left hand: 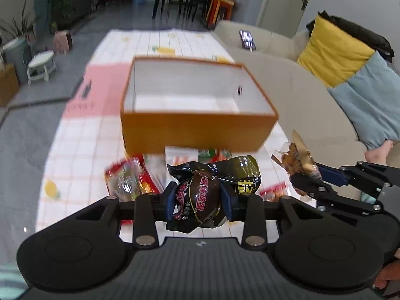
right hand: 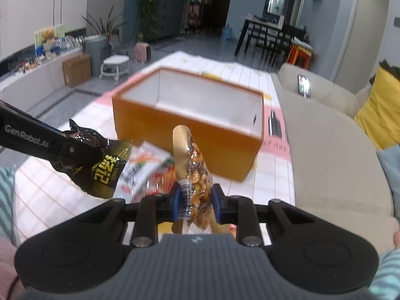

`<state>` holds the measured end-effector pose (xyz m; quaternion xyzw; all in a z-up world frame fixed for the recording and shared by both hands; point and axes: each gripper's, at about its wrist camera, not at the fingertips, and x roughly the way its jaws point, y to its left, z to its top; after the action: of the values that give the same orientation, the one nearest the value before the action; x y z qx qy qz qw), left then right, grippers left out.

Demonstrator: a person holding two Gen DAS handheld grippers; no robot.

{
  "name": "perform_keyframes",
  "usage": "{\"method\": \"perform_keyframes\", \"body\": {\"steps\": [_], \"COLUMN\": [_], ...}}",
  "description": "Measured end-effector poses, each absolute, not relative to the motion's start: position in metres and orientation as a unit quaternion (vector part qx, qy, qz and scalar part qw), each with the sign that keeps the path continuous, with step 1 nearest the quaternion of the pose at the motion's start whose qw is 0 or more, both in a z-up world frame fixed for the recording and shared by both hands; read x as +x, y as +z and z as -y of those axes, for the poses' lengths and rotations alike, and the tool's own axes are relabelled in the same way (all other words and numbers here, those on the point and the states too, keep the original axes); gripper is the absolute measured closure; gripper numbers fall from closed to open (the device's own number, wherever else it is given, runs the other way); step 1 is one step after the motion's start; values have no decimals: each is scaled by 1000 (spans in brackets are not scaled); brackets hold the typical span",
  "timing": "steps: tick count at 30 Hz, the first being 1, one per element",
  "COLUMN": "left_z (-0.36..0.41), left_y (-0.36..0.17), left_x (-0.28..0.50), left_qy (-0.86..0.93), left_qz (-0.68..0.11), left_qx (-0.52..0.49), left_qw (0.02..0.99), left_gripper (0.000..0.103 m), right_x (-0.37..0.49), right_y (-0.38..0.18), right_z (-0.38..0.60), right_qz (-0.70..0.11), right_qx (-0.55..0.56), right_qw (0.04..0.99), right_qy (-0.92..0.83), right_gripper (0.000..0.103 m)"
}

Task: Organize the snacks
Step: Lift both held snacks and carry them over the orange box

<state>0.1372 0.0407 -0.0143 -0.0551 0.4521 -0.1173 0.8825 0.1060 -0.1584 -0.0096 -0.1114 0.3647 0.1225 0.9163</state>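
A: Left gripper?
B: Clamped on a dark brown snack packet, blue pads pressing both sides. The black wrapper tail with yellow print sticks out toward 2 o'clock in the left wrist view. Held off the table.

A: Right gripper?
B: Closed tight on a clear packet of golden-brown snack with a gold backing strip. The packet stands up toward 12 o'clock from the pads. From the left wrist camera, that gripper sits at 3 o'clock with the same packet poking up out of its tips.

A: Box?
B: Orange box, white inside, open top, nothing visible in it. It sits on the checked tablecloth at 12 o'clock from both cameras, beyond both held packets. Small round hole in one end wall.

A: Other snacks?
B: Loose pile on the cloth right at the near wall of the box: a red packet at 10 o'clock from the left gripper, and a white one with orange print lying between the two grippers. Blurry, can't read the labels.

A: Surroundings?
B: Beige sofa along the table's right side, phone on its arm, yellow cushion at 2 o'clock. The person's light blue sleeve shows at 3 o'clock.

A: Grippers touching each other?
B: No, side by side, apart.
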Motion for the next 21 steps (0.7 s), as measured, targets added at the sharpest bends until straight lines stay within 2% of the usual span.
{"method": "perform_keyframes", "body": {"steps": [14, 21], "left_z": [-44, -40], "left_y": [38, 31], "left_x": [209, 265], "left_qy": [-90, -90], "left_qz": [-377, -392], "left_qx": [-11, 4], "left_qw": [922, 915], "left_gripper": [62, 62], "right_x": [183, 248], "right_y": [55, 53], "right_z": [144, 135], "right_qz": [-285, -304], "right_qx": [-108, -84], "right_qw": [940, 935], "right_qy": [152, 162], "right_gripper": [81, 81]}}
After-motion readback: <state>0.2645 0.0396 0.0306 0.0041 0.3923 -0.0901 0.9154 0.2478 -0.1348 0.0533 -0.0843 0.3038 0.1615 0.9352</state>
